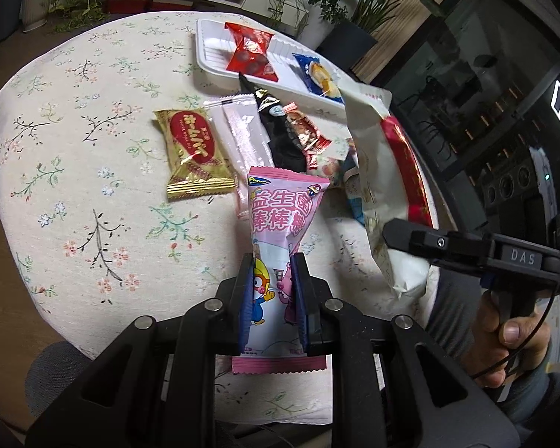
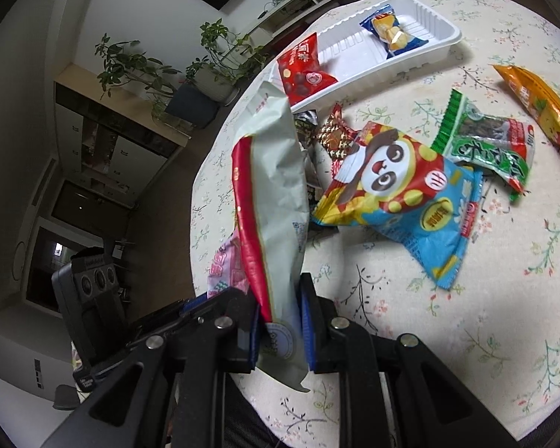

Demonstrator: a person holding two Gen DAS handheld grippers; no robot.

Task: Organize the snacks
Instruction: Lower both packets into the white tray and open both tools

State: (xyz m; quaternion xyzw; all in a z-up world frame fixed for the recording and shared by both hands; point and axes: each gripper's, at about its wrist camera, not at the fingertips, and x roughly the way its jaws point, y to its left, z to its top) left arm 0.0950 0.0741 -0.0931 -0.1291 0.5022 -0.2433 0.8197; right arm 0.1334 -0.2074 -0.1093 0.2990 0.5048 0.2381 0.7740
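Pink lollipop packet (image 1: 280, 246) sits clamped in the left claw (image 1: 274, 298), jaws pressed in on its lower half, top end sticking out forward over the desk (image 1: 74, 149). Right claw (image 2: 280, 321) is likewise closed tight, on the bottom of a tall white-and-red bag (image 2: 272, 205); the bag stands up along the fingers, lifted off the desk. In the left view the right claw comes in from the side with a hand (image 1: 504, 336) on its grip. Both held low on the pack, probably so the free end can be steered into place.

White tray (image 2: 448, 37) is at the far side of the desk, well apart from both claws. It holds a red chocolate packet (image 2: 302, 71) at one end and a blue packet (image 2: 388, 33) further along, with bare tray between them. Looks like the sorting target.

Still loose on the cloth:
- gold-and-red packet (image 1: 194, 153)
- clear wrapper (image 1: 239, 130)
- black packet (image 1: 280, 130)
- panda bag (image 2: 395, 194)
- green packet (image 2: 489, 142)
- orange bag (image 2: 537, 104)

Task seems early: two in tray, two in the claws, a pile left. Next likely means carrying a held pack to the tray; the tall bag may be too long to lie flat there.
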